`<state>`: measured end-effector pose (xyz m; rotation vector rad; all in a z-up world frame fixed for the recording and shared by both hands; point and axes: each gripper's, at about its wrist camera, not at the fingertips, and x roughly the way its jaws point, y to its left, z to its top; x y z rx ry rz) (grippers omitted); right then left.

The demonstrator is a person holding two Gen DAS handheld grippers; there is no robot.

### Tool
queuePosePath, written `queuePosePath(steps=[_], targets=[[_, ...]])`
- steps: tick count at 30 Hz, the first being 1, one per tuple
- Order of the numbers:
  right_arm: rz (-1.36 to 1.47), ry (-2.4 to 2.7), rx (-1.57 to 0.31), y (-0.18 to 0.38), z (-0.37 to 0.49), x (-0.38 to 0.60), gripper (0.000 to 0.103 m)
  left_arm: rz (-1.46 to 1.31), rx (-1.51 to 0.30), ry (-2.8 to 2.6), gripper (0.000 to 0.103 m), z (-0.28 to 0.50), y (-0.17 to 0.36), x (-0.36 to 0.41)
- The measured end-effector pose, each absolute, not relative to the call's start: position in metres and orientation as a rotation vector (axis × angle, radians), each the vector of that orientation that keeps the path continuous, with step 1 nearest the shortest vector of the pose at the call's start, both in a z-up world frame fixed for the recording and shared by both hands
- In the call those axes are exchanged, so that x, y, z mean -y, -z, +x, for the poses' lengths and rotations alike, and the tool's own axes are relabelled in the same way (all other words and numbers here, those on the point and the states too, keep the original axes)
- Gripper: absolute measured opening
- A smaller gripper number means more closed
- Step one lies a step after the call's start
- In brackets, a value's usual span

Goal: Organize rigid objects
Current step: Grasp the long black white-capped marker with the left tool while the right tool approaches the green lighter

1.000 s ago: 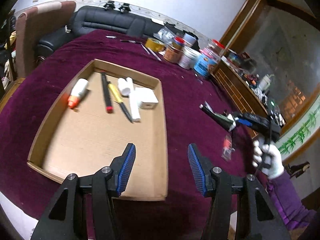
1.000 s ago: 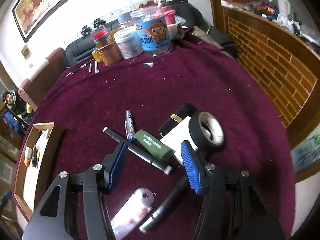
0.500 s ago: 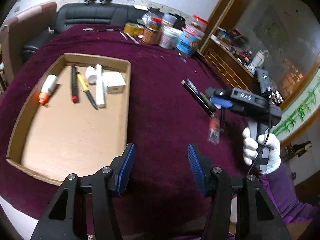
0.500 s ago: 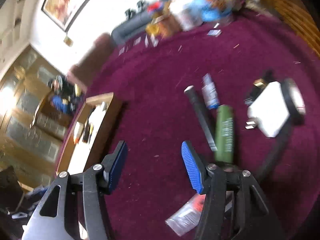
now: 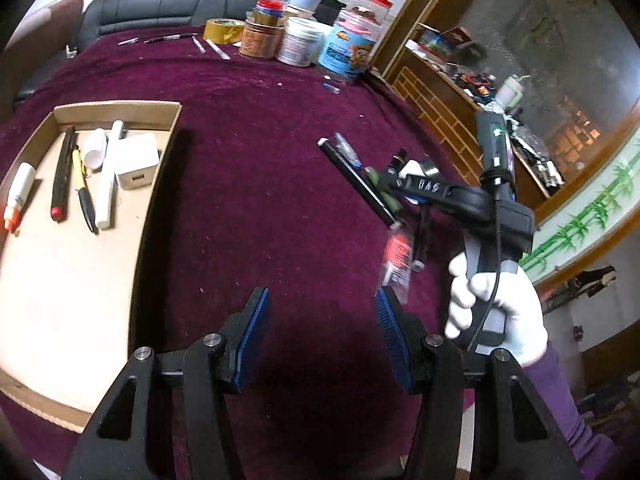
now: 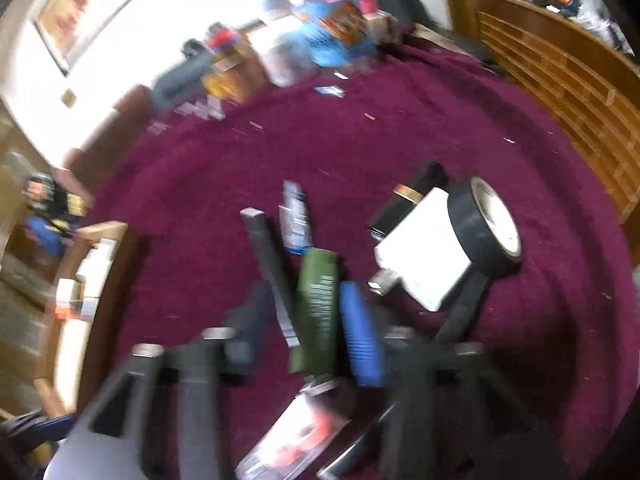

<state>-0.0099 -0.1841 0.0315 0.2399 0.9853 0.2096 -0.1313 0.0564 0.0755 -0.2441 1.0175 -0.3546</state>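
A cardboard tray (image 5: 120,109) at left on the maroon table holds a white charger (image 5: 136,160), pens, a white tube and a glue stick. My left gripper (image 5: 320,336) is open and empty above bare cloth. My right gripper (image 6: 308,320), blurred, is open low over a pile: a green cylinder (image 6: 318,300) and a black pen (image 6: 268,264) lie between its fingers, with a white adapter (image 6: 424,256), black tape roll (image 6: 484,224) and a clear packet (image 6: 296,436) nearby. In the left wrist view the right gripper (image 5: 412,184) stands over that pile.
Jars and cans (image 5: 304,40) and a yellow tape roll (image 5: 223,31) stand at the table's far edge. A black sofa (image 5: 160,8) lies behind. A wooden cabinet (image 5: 440,92) runs along the right.
The left gripper has swung right, off the tray and over bare cloth. The right gripper has swung back and down onto the pile, now straddling the green cylinder and black pen.
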Motion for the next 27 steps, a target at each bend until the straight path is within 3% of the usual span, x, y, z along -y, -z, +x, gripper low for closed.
queuePosePath(steps=[6,10,15,21,27], targets=[[0.267,-0.477,-0.997,-0.020,-0.021,0.172,0.018,-0.253,-1.020,0.283,0.048,-0.103,-0.072,-0.058],[0.250,-0.365,-0.901,-0.021,-0.027,0.191,0.025,-0.259,-1.049,0.267,0.048,-0.074,-0.057,-0.043],[0.383,-0.333,-0.904,-0.015,-0.023,0.217,0.025,-0.272,-1.084,0.286,0.048,-0.051,-0.037,-0.020],[0.408,-0.343,-0.930,-0.013,-0.019,0.218,0.027,0.225,-0.954,0.401,0.048,-0.053,-0.050,0.023],[0.420,-0.356,-0.936,-0.012,-0.016,0.217,0.030,0.480,-1.023,0.542,0.048,-0.038,-0.022,0.047]])
